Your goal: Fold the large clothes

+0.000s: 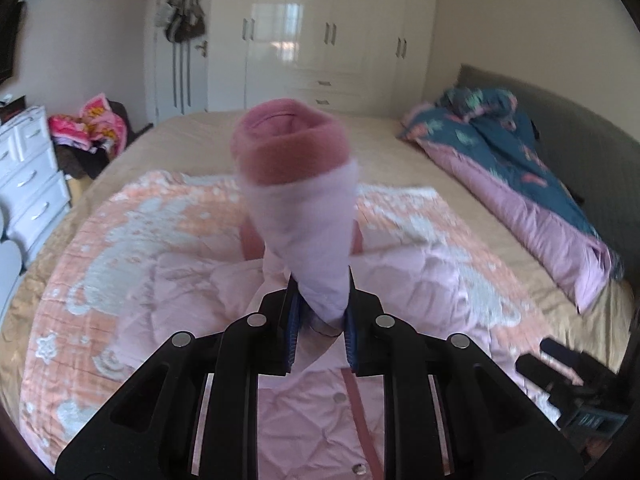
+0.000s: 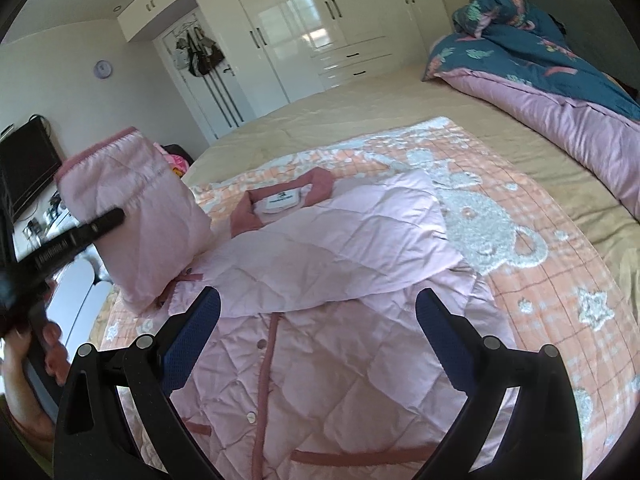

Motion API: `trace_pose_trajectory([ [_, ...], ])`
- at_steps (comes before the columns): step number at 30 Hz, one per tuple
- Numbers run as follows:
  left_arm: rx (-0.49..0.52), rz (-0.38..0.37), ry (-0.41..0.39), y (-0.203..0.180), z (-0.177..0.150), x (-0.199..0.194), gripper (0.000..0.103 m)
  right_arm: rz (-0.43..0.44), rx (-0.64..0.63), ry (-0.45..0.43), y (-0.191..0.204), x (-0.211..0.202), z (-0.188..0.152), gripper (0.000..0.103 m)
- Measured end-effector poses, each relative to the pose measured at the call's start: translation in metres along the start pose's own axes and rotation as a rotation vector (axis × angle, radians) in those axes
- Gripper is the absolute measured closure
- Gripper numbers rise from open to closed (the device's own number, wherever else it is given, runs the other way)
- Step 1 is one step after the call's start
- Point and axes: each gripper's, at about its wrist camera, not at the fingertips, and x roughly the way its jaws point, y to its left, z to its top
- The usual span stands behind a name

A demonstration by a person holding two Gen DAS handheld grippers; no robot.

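A pale pink quilted jacket (image 2: 320, 320) lies front-up on an orange and white bear-print blanket (image 2: 520, 248) in the middle of the right wrist frame; its dusty-rose placket runs down the centre with snap buttons beside it, and the rose collar (image 2: 280, 200) with a white label sits above centre. One sleeve is folded across the chest, lying flat from centre right toward lower left. The other sleeve (image 1: 304, 216) is lifted off the garment; in the left wrist frame it rises from bottom centre to the middle, its rose cuff (image 1: 288, 148) open toward the lens, though blurred. The left gripper (image 1: 320, 320) pinches this sleeve, its blue pads pressed tight against the fabric on both sides; in the right wrist frame the same tool shows at the left edge as a black finger across the raised sleeve, with a person's hand (image 2: 36, 360) at lower left. The right gripper (image 2: 318, 332) hangs over the jacket's lower front, its blue-padded fingers spread wide with nothing between them. The blanket rests on a beige bed (image 2: 340, 120); a teal and pink duvet (image 2: 540, 80) is bunched at upper right; a cream wardrobe (image 2: 300, 20) fills the top of both frames.
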Motion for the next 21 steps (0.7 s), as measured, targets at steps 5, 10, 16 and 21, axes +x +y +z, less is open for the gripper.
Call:
trace_pose_trajectory([
  [5,0.055,-0.012,0.065,-0.018,-0.018,0.025,0.092,-0.025,0.04,-0.011,-0.016,-0.005,0.001,0.005],
  [10,0.113,-0.018,0.131,-0.034,-0.036,0.048,0.092,-0.052,0.068,-0.008,-0.029,-0.005,-0.002,0.005],
  [16,0.193,-0.037,0.207,-0.051,-0.059,0.072,0.088,-0.082,0.103,0.005,-0.042,-0.002,-0.005,0.005],
  [21,0.266,-0.044,0.252,-0.065,-0.077,0.085,0.08,-0.102,0.11,0.012,-0.048,0.001,-0.007,0.005],
])
